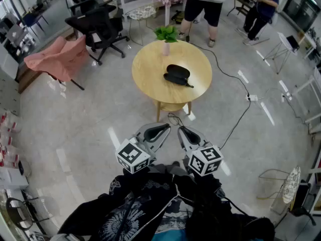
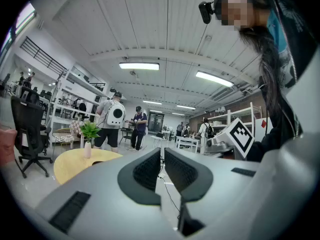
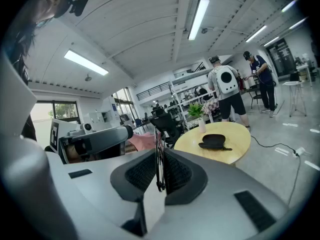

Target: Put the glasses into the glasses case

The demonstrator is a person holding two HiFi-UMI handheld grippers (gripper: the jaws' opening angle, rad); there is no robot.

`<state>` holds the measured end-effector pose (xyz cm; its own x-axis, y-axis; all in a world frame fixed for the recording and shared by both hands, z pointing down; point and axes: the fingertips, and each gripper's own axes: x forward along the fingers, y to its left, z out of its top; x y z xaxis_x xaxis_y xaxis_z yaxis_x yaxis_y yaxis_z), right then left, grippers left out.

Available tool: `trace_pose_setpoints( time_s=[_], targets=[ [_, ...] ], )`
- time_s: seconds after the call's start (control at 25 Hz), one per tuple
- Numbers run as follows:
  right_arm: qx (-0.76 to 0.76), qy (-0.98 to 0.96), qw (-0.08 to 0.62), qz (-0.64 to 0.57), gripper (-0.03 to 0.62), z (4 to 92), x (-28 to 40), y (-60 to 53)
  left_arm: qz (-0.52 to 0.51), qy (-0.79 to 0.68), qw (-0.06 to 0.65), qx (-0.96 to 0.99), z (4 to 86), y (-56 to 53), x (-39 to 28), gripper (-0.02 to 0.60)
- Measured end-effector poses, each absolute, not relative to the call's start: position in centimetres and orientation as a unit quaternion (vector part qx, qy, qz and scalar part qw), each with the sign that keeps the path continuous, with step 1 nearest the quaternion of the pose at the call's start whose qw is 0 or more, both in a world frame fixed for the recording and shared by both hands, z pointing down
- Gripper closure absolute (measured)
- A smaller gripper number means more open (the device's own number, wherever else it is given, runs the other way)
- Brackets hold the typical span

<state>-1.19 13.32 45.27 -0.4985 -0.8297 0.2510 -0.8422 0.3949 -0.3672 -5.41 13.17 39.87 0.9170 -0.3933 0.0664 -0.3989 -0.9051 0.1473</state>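
- The right gripper [image 3: 161, 160] has its jaws closed on the glasses [image 3: 159, 151]. The thin dark frame stands upright, edge-on, pinched between the two pads.
- In the head view, a fine wire loop of the glasses [image 1: 173, 118] pokes out just past the tip of the right gripper [image 1: 182, 130].
- The left gripper [image 2: 162, 156] has its jaws a narrow gap apart, with nothing between them. It is held level just beside the right one, tip near tip [image 1: 165, 129].
- The black glasses case [image 1: 177, 74] lies near the middle of the round wooden table [image 1: 148, 67], well ahead of both grippers.
- Both grippers hang over the floor, short of the table's near edge, so the glasses are well apart from the case.
- From the right gripper view, the case [image 3: 214, 141] sits up and to the right of the jaws.
- A potted plant [image 1: 166, 35] stands at the table's far edge, beyond the case.
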Motion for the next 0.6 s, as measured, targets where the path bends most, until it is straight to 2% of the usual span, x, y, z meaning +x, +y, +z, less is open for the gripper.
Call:
trace_pose_setpoints(
  time_s=[0.6],
  targets=[
    [0.488,-0.841,0.012,0.236,0.54,45.3,1.9,12.8,0.029,-0.214,0.083,0.973,39.9,12.7,-2.2,0.565]
  ],
)
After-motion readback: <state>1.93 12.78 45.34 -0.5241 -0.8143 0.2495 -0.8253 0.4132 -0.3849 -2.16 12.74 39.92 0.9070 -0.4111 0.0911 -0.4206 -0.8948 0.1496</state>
